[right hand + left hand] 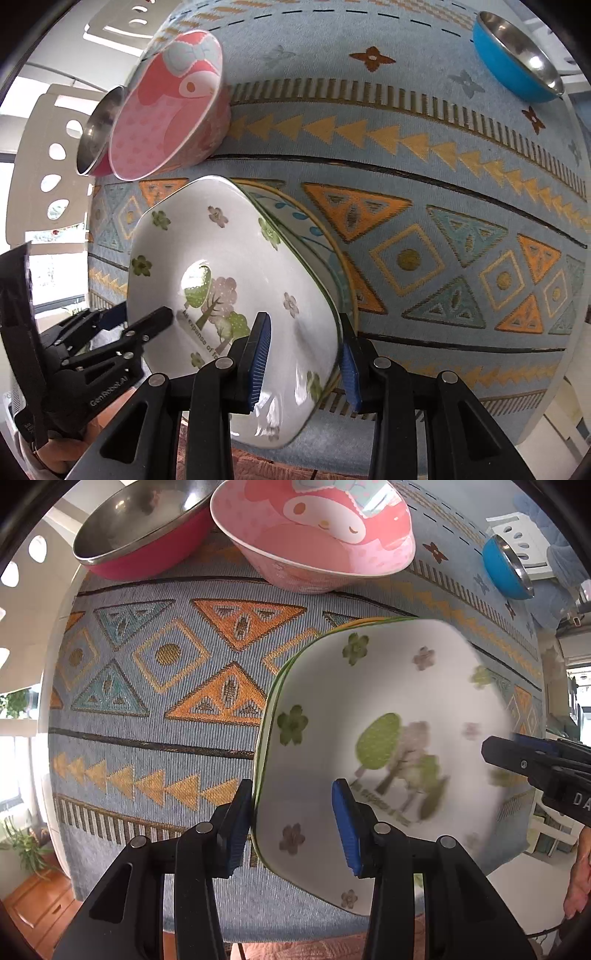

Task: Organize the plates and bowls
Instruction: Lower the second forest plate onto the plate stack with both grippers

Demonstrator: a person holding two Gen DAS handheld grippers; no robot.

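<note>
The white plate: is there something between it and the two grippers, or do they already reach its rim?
Nothing visible stands between. The left gripper straddles one edge of the white plate, and the right gripper straddles the opposite edge. The plate sits on a second plate. The pink bowl stands apart, farther back.

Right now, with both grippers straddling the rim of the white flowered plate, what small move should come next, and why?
Probably close both grippers onto the rim. The left gripper and right gripper each have one finger over the white flowered plate and one outside its edge, with gaps visible at the pads. It sits on another plate, so a firm grip should come before lifting.
</note>
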